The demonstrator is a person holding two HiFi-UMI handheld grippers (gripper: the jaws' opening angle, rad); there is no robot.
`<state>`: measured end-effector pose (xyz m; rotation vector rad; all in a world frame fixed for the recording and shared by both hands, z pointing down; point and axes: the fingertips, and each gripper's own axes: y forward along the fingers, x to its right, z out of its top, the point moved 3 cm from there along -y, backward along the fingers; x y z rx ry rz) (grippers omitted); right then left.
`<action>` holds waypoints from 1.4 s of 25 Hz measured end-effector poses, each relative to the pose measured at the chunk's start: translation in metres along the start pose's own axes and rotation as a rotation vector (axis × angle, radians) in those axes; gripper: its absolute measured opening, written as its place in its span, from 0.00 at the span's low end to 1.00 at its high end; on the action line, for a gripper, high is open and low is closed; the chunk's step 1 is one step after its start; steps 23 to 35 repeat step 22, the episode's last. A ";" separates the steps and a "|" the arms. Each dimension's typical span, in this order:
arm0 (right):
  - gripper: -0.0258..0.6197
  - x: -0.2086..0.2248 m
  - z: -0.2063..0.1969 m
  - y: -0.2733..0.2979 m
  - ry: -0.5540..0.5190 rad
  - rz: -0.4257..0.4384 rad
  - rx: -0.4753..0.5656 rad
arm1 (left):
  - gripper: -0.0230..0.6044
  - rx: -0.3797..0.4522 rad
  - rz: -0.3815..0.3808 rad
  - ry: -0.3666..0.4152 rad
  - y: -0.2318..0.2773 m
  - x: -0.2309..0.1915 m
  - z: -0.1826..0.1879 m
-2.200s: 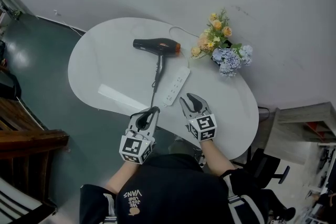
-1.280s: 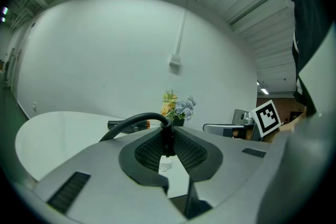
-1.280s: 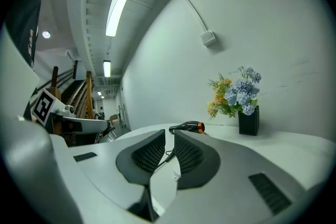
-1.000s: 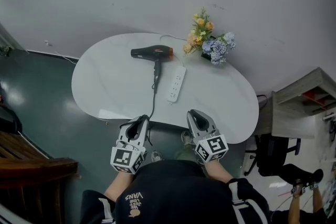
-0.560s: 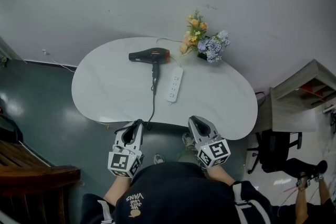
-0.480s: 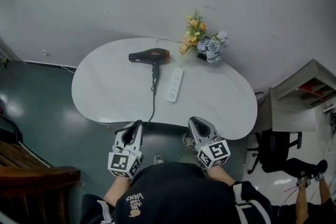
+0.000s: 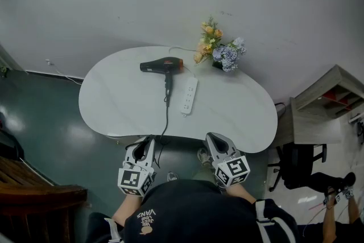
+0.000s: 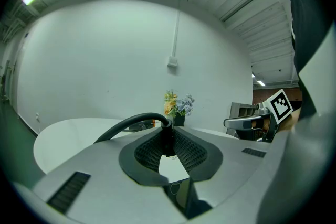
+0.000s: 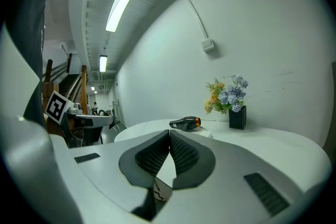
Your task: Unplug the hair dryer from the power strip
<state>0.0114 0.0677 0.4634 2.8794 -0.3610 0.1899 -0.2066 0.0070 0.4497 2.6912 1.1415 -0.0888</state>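
The black hair dryer (image 7: 162, 65) with an orange ring lies on the white oval table (image 7: 114, 105), beside the white power strip (image 7: 189, 95). Its black cord (image 7: 166, 114) runs off the table's near edge to my left gripper (image 7: 149, 143), which is shut on the cord's plug end; no plug sits in the strip. In the left gripper view the cord (image 8: 126, 124) arcs into the left gripper (image 8: 167, 137). My right gripper (image 7: 214, 139) hangs off the table's near edge, shut and empty, its pads meeting in the right gripper view (image 9: 169, 137). The hair dryer (image 9: 185, 123) lies beyond.
A vase of yellow and blue flowers (image 7: 219, 53) stands at the table's far edge against the wall. A grey shelf unit (image 7: 330, 102) and a black chair (image 7: 296, 168) are at the right. Wooden furniture (image 7: 40, 196) is at the lower left, on a dark green floor.
Both grippers have drawn back from the table toward the person's body, and the view has pulled away. The cord end came along in the left gripper. The right jaws have shut.
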 end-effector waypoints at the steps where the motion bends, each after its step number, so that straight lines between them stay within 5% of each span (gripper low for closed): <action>1: 0.11 0.000 0.001 -0.001 0.001 -0.002 0.002 | 0.14 0.000 -0.001 0.000 0.000 0.001 0.000; 35: 0.11 0.001 0.006 0.005 0.006 -0.009 0.034 | 0.14 0.020 -0.003 -0.013 0.008 0.003 0.003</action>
